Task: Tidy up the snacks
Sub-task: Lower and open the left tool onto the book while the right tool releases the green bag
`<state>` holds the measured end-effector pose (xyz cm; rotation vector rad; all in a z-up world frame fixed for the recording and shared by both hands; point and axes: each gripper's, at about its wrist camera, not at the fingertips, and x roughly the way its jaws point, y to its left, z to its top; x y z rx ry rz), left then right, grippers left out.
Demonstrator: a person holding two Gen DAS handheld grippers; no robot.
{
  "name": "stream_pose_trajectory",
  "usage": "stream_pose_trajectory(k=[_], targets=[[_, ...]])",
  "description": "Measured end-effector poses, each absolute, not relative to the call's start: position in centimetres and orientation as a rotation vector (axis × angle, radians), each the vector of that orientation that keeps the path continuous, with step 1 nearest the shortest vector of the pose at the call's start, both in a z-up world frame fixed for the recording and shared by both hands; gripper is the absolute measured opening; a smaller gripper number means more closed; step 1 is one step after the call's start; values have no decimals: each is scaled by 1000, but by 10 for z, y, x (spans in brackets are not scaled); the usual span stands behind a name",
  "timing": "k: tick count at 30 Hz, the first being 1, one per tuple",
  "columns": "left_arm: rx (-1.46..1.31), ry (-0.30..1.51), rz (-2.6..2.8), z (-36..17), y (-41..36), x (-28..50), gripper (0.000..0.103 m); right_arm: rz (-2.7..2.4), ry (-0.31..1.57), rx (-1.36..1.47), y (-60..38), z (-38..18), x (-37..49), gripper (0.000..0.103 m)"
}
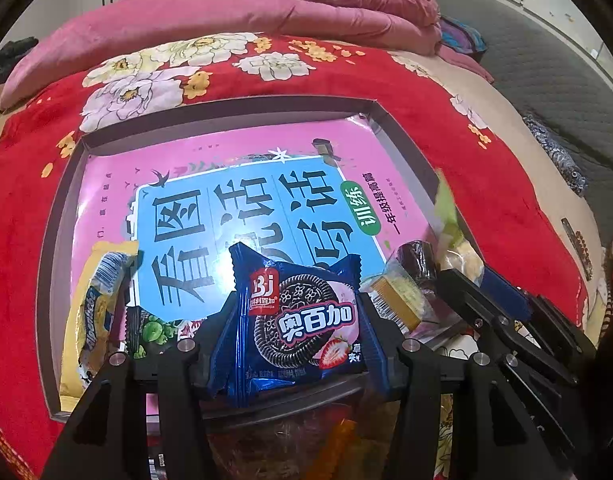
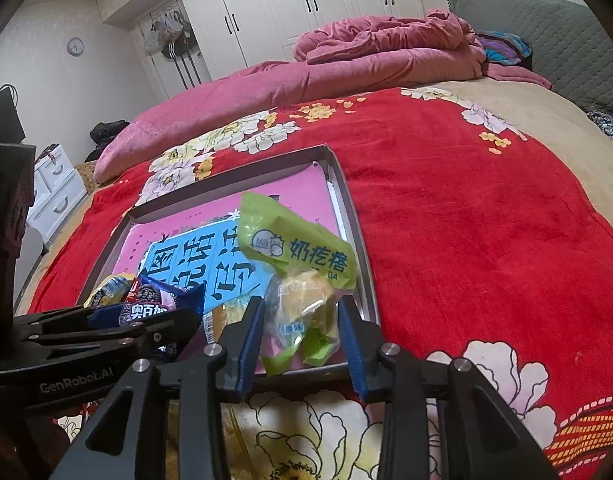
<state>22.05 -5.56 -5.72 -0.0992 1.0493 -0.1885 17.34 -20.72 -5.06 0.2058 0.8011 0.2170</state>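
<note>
My left gripper [image 1: 298,320] is shut on a blue cookie packet [image 1: 302,312], held upright over the near edge of a shallow grey tray [image 1: 226,108]. A pink and blue book [image 1: 246,208] lines the tray. My right gripper [image 2: 302,324] has its blue pads against the sides of a green snack packet [image 2: 294,248] with a yellowish lump inside, at the tray's near right corner [image 2: 368,304]. The left gripper [image 2: 146,320] shows to its left. A yellow packet [image 1: 94,300], a green-apple packet [image 1: 150,332], a dark roll [image 1: 418,264] and a yellow-striped packet [image 1: 398,300] lie along the near side.
The tray sits on a red floral blanket [image 2: 466,220] covering a bed. A rumpled pink quilt [image 2: 386,48] lies at the far end, with a grey padded headboard [image 2: 566,32] to the right. White wardrobes [image 2: 306,0] and drawers [image 2: 54,184] stand beyond.
</note>
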Motion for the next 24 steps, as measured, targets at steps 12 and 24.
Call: stream_pose_trajectory(k=[12,24], targets=[[-103,1044,-179,-56,-54,219,59,193,805,218,-211,-48,171,39],[-139,1045,-177,-53,-47,215,61,183,801,220,-212,-46,168,39]])
